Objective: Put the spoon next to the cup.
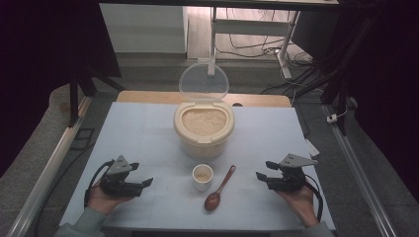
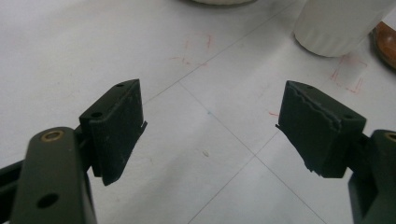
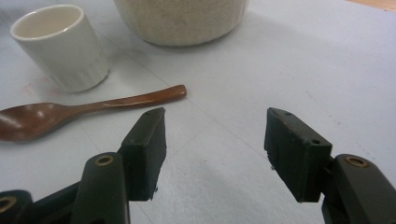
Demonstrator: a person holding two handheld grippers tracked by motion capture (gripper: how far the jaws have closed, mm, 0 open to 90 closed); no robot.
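A cream rice container [image 1: 203,129] stands mid-table, full of grain, its clear round lid [image 1: 203,82] tipped up behind it. In front sits a small white cup [image 1: 202,177] with a little grain in it. A brown wooden spoon [image 1: 219,189] lies just right of the cup, bowl end nearest me. My left gripper [image 1: 143,180] rests at the front left, open and empty, its jaws wide apart above bare table [image 2: 210,116]. My right gripper [image 1: 263,171] rests at the front right, open and empty; the spoon [image 3: 88,112], cup [image 3: 63,46] and container [image 3: 182,21] lie ahead of it.
The white table [image 1: 148,133] has faint grid lines and small red marks. A wooden strip [image 1: 257,100] shows at its far edge. Metal rails run along both sides. Cables and a stand's legs [image 1: 284,54] lie on the floor beyond.
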